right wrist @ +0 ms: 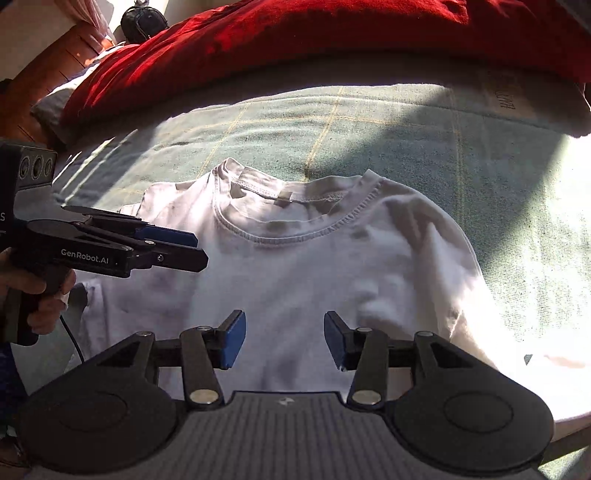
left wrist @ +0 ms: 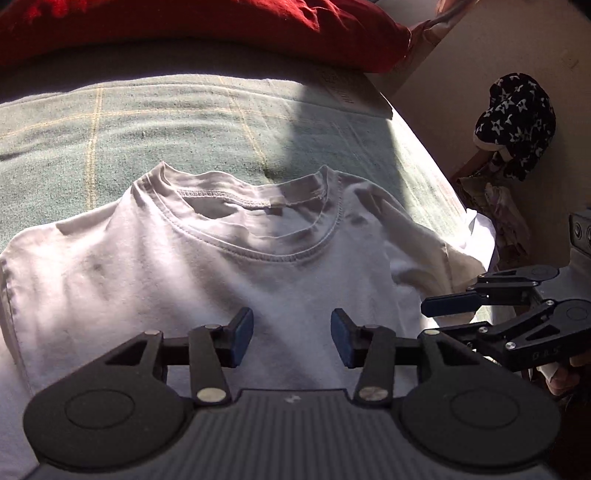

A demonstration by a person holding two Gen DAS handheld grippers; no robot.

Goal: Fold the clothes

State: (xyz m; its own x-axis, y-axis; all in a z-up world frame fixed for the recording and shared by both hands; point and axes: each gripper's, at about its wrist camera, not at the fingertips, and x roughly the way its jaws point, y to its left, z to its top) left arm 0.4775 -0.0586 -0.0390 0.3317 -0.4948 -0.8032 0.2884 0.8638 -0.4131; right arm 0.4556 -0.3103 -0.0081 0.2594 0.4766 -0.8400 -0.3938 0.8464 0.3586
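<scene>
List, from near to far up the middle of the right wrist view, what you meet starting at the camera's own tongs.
Right tongs → white T-shirt → its collar → green checked bedcover → red blanket.

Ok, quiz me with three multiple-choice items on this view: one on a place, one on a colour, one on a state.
1. Where does the white T-shirt lie?
A. on the green checked blanket
B. on the floor
C. on a chair

2. What colour is the bedding beyond the collar?
A. blue
B. red
C. yellow

3. How is the left tool?
A. shut on a sleeve
B. shut on the collar
C. open, holding nothing

Answers: 1 A, blanket shows all round the shirt; 2 B, red fabric fills the top edge; 3 C, its pads stand apart with nothing gripped.
</scene>
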